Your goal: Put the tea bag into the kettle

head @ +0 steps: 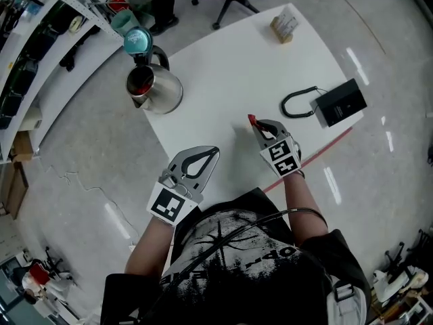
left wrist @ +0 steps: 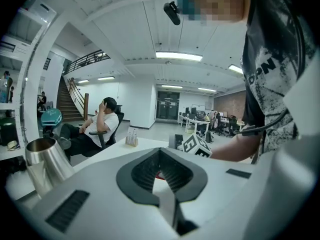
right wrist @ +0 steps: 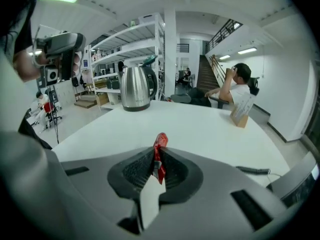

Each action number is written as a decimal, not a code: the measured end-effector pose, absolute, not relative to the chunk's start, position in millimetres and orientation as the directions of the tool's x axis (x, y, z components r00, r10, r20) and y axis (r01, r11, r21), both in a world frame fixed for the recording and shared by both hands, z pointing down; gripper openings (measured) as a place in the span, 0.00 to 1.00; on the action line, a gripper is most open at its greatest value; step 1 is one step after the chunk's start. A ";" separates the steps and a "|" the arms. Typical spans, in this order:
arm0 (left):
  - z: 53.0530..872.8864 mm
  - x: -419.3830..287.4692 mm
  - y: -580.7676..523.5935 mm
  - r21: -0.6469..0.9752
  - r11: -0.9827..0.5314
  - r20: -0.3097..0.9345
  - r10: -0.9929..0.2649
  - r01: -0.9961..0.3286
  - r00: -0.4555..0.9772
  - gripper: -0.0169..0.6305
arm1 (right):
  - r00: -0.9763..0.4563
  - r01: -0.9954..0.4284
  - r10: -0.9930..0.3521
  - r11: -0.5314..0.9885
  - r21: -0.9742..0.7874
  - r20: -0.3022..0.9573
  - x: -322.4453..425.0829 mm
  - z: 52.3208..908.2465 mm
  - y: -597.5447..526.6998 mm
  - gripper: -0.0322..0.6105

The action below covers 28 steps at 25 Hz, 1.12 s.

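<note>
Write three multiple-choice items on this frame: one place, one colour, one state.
1. Where on the table does the kettle stand, in the head view?
A. at its left corner
B. at its middle
C. beside the black box

2. What colour is the tea bag?
A. green
B. red
C. white

3. What state is the right gripper in?
A. open, empty
B. shut, empty
C. shut on the tea bag

Key: 1 A, the kettle sits at the table's left corner; 2 B, a red packet sticks up past the jaws; 3 C, the pads pinch the packet between them.
</note>
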<state>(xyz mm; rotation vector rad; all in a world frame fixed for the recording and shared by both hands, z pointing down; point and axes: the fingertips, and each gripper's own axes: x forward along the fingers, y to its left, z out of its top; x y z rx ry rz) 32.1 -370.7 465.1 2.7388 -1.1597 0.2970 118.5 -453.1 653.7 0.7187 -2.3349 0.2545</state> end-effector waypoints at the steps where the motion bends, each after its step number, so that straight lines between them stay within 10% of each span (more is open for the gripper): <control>1: 463.0 30.1 -370.3 0.059 -0.682 0.234 -0.700 -0.729 0.675 0.04 | -0.641 -0.543 -0.436 0.839 0.027 0.632 113.5 643.3 -453.4 0.11; 28: 422.9 -59.8 -336.8 -0.045 -0.472 0.149 -0.875 -0.881 0.461 0.04 | -0.916 -0.335 -0.352 0.935 0.119 0.193 36.1 448.8 -425.9 0.11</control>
